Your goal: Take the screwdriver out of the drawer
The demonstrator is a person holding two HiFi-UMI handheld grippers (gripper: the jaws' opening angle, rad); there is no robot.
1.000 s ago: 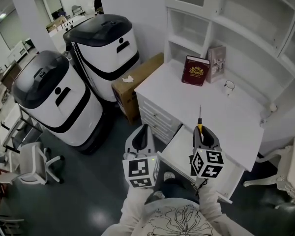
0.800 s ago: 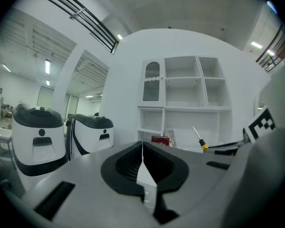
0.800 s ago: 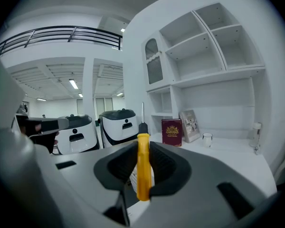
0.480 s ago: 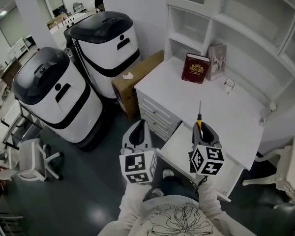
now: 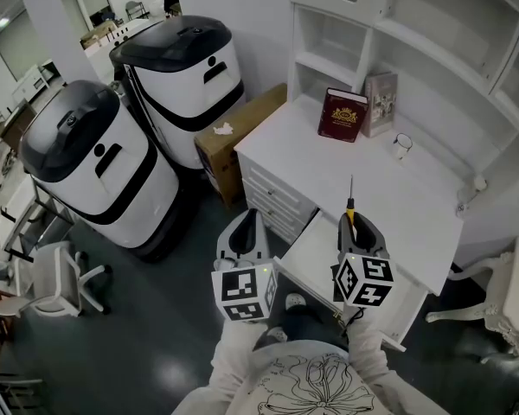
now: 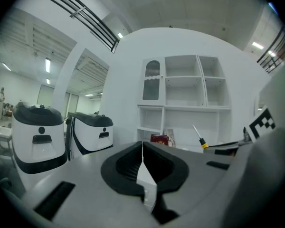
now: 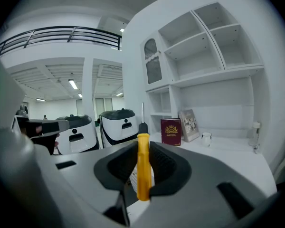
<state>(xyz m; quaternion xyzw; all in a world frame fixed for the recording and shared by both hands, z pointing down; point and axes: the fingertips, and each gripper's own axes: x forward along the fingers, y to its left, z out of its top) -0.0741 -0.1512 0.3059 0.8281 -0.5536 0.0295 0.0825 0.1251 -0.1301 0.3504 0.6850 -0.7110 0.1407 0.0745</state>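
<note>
So the right hand-held gripper (image 5: 353,228) is clamped on the screwdriver (image 5: 351,207) by its yellow handle, with the metal shaft poking toward the top of the frame. It sits lower centre-right in the head view, at the front edge of the white worktop (image 5: 389,199), with the open drawer (image 5: 316,253) just to its lower left. The left hand-held gripper (image 5: 249,229) is left of the drawer, its jaws together with nothing between them. A red book (image 5: 342,116) stands at the back of the worktop, upper middle.
</note>
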